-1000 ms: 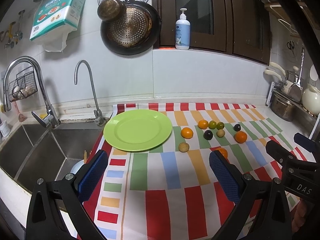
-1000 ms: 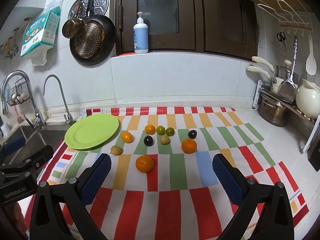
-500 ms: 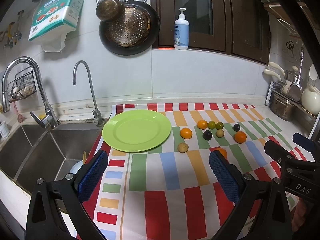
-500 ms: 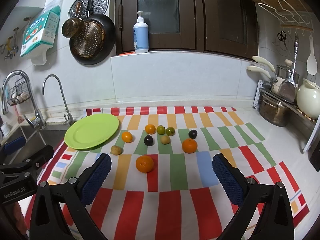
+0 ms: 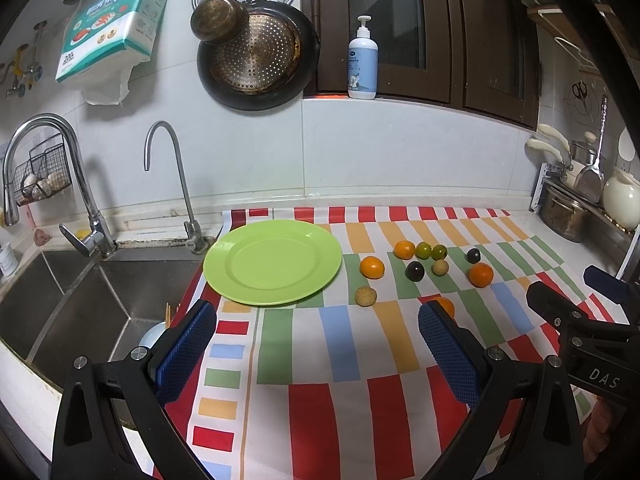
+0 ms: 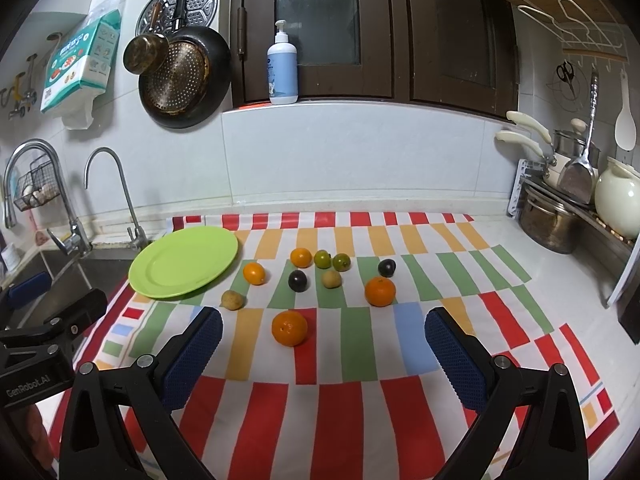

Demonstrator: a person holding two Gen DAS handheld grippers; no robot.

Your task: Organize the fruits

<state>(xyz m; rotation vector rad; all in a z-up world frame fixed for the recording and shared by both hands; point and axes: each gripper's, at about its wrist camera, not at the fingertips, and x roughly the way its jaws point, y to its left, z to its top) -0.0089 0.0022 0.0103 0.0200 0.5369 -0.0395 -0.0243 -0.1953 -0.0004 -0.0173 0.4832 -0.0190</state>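
Observation:
An empty green plate (image 5: 272, 262) lies on the striped cloth (image 5: 332, 364) beside the sink; it also shows in the right wrist view (image 6: 184, 262). Several small fruits lie loose to its right: oranges (image 6: 289, 328) (image 6: 379, 291) (image 6: 254, 273), two dark plums (image 6: 298, 280) (image 6: 387, 267), two green limes (image 6: 322, 259) and two tan fruits (image 6: 232, 300). My left gripper (image 5: 316, 340) is open and empty, in front of the plate. My right gripper (image 6: 323, 344) is open and empty, just short of the nearest orange.
A steel sink (image 5: 68, 300) with two taps (image 5: 176, 184) drops off at the left of the cloth. Pots and a cream kettle (image 6: 616, 200) stand on a rack at the right. Pans (image 6: 180, 76) and a soap bottle (image 6: 283, 70) are on the back wall.
Both views have shifted only slightly; the left gripper drifted a little. The fruits and plate have not moved, and both grippers stay open.

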